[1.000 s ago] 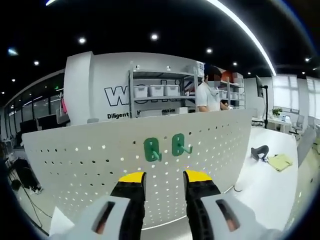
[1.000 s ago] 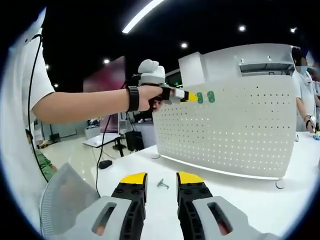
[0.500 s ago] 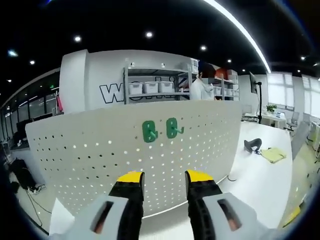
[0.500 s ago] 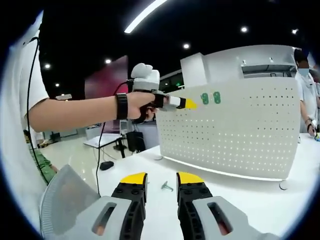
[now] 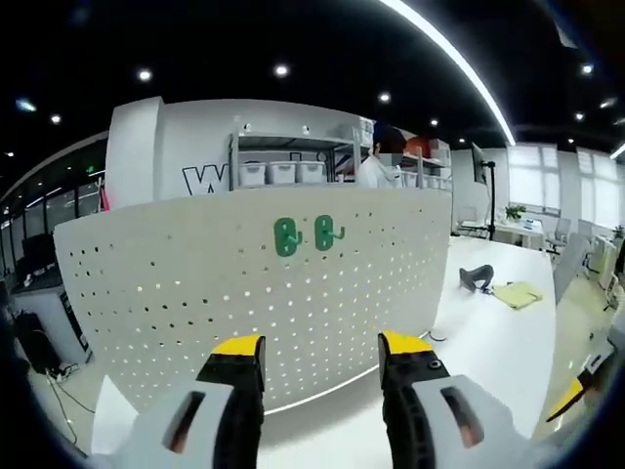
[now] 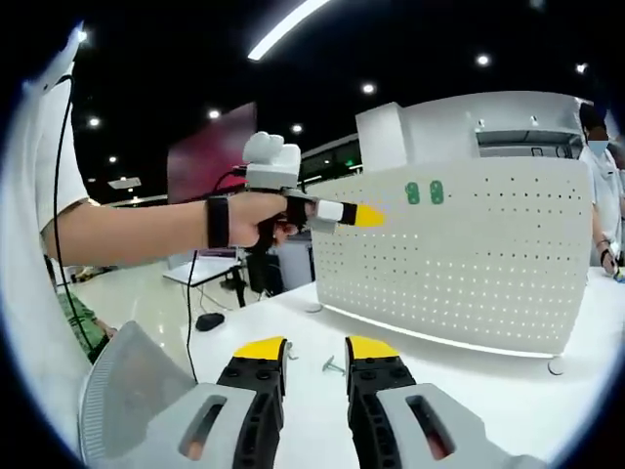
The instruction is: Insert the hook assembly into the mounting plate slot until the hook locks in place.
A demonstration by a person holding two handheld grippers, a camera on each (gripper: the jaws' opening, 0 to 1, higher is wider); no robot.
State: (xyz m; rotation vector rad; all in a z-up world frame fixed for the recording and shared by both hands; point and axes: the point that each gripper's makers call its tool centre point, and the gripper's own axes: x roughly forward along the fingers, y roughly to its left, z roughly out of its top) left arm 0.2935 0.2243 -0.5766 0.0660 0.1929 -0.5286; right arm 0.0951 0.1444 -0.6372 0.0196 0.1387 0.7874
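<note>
1. The pegboard [image 5: 244,283] stood upright on the white table [image 5: 488,352], and two green hooks [image 5: 303,234] sat side by side near its top edge, at about twelve o'clock from the left gripper [image 5: 320,350]. In the right gripper view the same green pair [image 6: 425,192] showed high on the panel.
2. A small grey hook [image 6: 333,366] lay loose on the table, just ahead of the right gripper [image 6: 314,350] at twelve o'clock, between its yellow tips and the board's foot.
3. That loose piece looked small, light and rigid, probably metal or hard plastic. It would likely skid on the smooth tabletop, so a pinch across its flat back seemed the safer hold, leaving the pegs free for the holes.
4. The left gripper was released, jaws parted with nothing between them, pointed level at the board and clear of it. In the right gripper view it was held out on an outstretched arm, at about ten o'clock.
5. The right gripper was low over the table, jaws apart and empty.
6. The green hooks appeared seated; whether they had locked could not be told.
</note>
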